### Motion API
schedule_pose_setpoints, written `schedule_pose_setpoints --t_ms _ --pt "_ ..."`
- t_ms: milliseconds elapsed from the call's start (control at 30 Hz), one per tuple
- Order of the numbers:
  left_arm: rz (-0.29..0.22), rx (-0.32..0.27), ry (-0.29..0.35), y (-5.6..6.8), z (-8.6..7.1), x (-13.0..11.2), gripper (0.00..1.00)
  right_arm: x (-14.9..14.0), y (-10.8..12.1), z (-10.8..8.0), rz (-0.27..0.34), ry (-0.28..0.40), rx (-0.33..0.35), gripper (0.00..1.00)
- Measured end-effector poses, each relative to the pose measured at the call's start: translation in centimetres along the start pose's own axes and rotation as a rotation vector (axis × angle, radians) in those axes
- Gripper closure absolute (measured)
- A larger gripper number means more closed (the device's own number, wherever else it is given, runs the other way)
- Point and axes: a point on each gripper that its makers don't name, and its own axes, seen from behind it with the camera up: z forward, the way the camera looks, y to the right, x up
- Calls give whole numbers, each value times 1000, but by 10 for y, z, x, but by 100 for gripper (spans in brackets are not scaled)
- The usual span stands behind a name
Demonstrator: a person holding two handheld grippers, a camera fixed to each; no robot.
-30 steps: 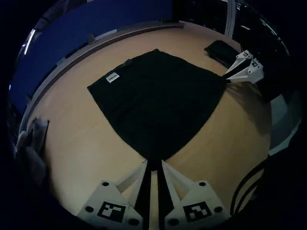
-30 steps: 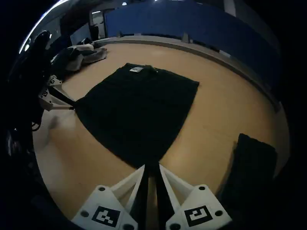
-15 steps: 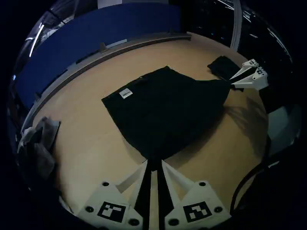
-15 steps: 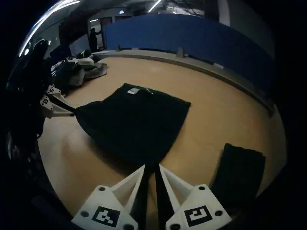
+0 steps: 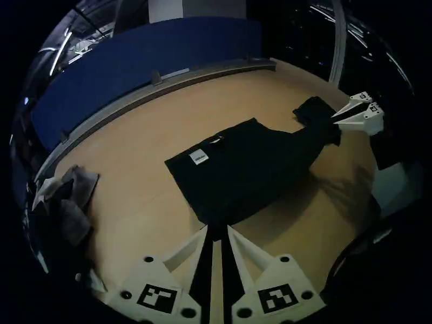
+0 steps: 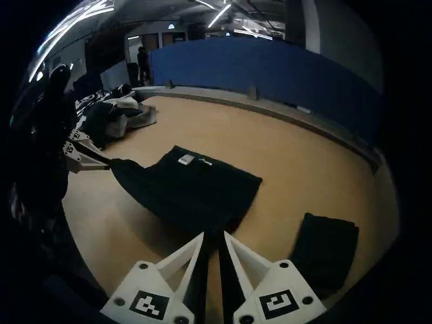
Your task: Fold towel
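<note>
The left gripper point(image 5: 216, 233) has its jaws clamped on one near corner of the black towel point(image 5: 245, 162), the right gripper point(image 6: 214, 236) on the other; ahead of both jaws, the towel's far part lies on the bench point(image 5: 135, 189)

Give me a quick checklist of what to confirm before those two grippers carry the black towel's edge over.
1. Left gripper pinches a towel corner: ok.
2. Right gripper pinches the other near corner: ok.
3. Near edge held off the table: ok, a shadow lies beneath it.
4. Far edge with the white label lying flat: ok.
5. Folded dark cloth apart from the towel: ok.
6. How deep each pinch sits in the cloth: cannot tell.
</note>
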Motion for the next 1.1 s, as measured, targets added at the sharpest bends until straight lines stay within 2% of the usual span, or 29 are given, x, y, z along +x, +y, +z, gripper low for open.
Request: schedule_pose_setpoints --t_ms 567,1100 --pt "-21 11 23 2 -28 14 90 13 -9 -32 9 21 -2 89" --pt "-17 4 -2 6 -24 9 90 8 -5 -24 6 10 -4 89"
